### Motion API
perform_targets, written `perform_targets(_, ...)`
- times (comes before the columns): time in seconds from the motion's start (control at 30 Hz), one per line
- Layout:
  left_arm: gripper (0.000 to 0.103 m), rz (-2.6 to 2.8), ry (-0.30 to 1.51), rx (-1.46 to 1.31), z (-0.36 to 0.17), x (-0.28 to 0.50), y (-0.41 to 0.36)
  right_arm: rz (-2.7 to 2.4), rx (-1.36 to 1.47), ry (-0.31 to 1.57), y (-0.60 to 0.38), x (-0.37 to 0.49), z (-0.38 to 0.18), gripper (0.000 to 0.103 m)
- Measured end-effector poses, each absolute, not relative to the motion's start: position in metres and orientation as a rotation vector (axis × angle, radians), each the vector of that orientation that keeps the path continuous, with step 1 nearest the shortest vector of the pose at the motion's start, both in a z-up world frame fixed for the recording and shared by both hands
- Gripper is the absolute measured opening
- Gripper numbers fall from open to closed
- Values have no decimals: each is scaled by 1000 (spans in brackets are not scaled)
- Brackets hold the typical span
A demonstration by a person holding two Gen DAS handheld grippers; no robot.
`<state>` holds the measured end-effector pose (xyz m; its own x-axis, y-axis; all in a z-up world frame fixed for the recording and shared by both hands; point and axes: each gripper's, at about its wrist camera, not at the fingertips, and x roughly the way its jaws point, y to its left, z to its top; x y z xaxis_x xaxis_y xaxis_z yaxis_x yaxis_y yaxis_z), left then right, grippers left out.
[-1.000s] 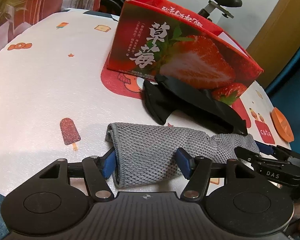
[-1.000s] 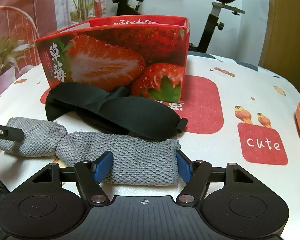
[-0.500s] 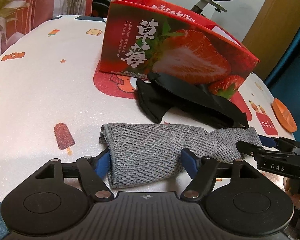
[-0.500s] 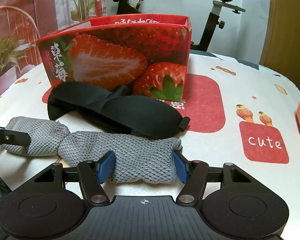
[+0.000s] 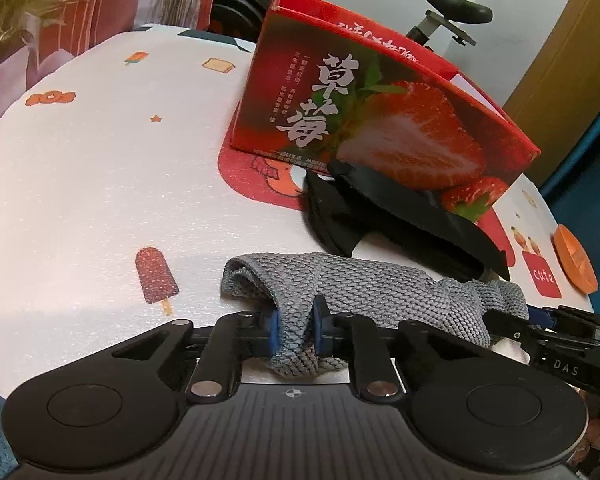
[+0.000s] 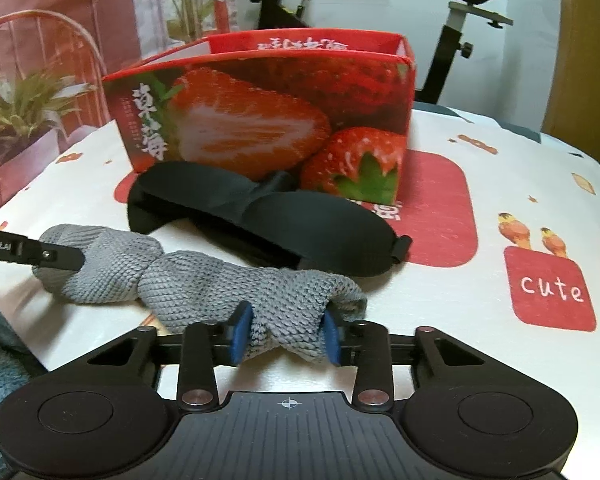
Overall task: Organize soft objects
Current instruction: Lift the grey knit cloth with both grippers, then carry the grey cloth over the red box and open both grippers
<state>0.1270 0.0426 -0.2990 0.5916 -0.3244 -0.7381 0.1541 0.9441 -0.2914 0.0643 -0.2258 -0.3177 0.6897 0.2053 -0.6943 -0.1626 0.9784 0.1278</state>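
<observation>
One grey knitted cloth (image 5: 364, 292), rolled lengthwise, lying across the near part of a white printed table cover (image 5: 100, 184); gripped at both ends.
Left gripper (image 5: 294, 330): blue pads pinched tight on a bunched fold at the cloth's one end, jaws narrow.
Right gripper (image 6: 284, 334): jaws closing, blue pads pressing into the cloth's other end, the knit squeezed to a waist between them; its black finger also shows at the right edge of the left wrist view.
One black sleep mask (image 6: 268, 216), just behind the cloth, leaning on the front of the box.
One red strawberry-printed box (image 6: 276, 116), open-topped, upright on the cover behind the mask.
One orange disc (image 5: 574, 260), near the cover's right edge, well apart from the cloth.
One exercise bike (image 6: 460, 12), beyond the table.
Potted plants (image 6: 24, 116), left background.
</observation>
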Motion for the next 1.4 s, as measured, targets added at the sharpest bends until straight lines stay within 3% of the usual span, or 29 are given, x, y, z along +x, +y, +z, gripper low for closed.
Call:
perform_targets(0.17, 12, -274, 865, -206, -293, 124, 43, 243, 86, 758, -227, 60, -309, 21)
perform_targets(0.67, 12, -362, 584, -277, -217, 110, 63, 299, 91, 505, -241, 65, -227, 20)
perform_targets(1.0, 12, -397, 458, -187, -158, 164, 37, 245, -54, 360, -242, 137, -172, 20)
perform_targets(1.4, 12, -339, 592, -2, -175, 286, -20, 158, -181, 466, -221, 256, -203, 19)
